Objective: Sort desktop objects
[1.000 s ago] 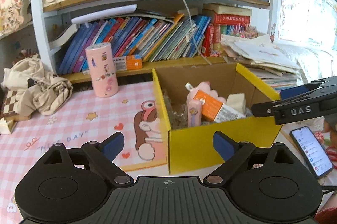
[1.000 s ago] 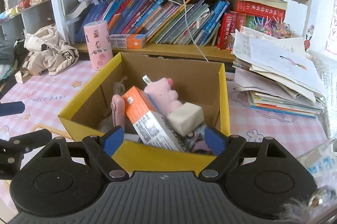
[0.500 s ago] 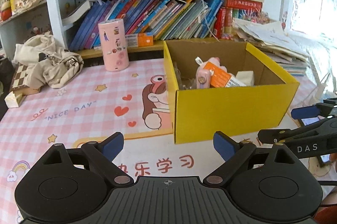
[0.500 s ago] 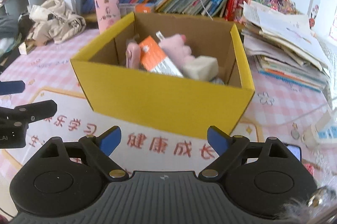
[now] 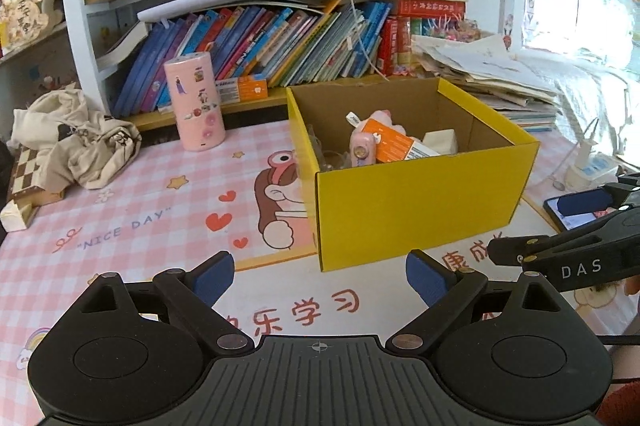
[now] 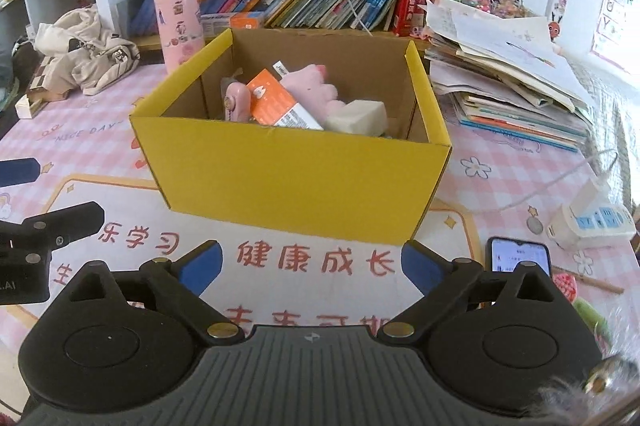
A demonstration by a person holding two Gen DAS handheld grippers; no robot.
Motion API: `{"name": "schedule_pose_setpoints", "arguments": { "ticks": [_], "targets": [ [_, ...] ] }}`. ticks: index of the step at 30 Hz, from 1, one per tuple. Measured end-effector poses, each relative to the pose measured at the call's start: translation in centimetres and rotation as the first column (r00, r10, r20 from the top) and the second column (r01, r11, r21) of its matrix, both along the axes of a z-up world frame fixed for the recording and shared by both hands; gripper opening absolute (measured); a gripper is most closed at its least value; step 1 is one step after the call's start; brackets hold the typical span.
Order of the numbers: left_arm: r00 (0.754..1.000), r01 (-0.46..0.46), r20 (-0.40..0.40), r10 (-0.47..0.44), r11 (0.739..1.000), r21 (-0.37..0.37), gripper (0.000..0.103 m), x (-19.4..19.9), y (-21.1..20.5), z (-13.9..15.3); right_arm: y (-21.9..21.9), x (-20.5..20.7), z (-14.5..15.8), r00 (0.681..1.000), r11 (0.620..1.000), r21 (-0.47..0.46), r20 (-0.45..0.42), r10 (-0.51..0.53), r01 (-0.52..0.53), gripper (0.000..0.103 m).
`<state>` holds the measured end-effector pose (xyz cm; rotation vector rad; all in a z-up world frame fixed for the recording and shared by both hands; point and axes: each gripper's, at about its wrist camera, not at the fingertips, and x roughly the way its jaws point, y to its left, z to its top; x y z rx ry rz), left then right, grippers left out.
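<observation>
A yellow box (image 6: 296,182), open-topped w/ brown cardboard inside, sits mid-mat in front of the bookshelf (image 5: 280,42). Inside it: an orange carton (image 6: 280,104) w/ small print too fine to read, a pink plush (image 6: 314,86), a small pink gadget (image 6: 236,102) and a cream block (image 6: 356,116). The pink checked mat (image 5: 120,226) reads "NICE DAY" left of the box; red Chinese characters run in front of it. A pink cylinder (image 5: 195,101) w/ stickers stands left of the box, a lit phone (image 6: 519,258) lies right of it. Left gripper (image 5: 320,276) and right gripper (image 6: 310,264), marked "DAS", both hover before the box, jaws wide apart, nothing between; the right's have just been widening.
</observation>
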<state>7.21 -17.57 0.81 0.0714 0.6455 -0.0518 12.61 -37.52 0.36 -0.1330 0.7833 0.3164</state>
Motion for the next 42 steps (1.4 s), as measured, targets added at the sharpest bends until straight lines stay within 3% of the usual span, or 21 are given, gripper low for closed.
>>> {"name": "schedule_pose_setpoints", "arguments": {
  "ticks": [14,42],
  "targets": [
    [1.000,-0.023,-0.014,0.023,0.999,-0.028,0.102,-2.9,4.0,0.2,3.5,-3.5,0.0,1.000,1.000,-0.017,-0.016,-0.005,0.005,0.100],
    [0.998,0.002,-0.056,-0.004,0.999,-0.033,0.103,-5.4,8.2,-0.3,7.2,-7.0,-0.2,0.998,0.999,-0.023,-0.035,-0.043,0.042,0.101]
  ]
}}
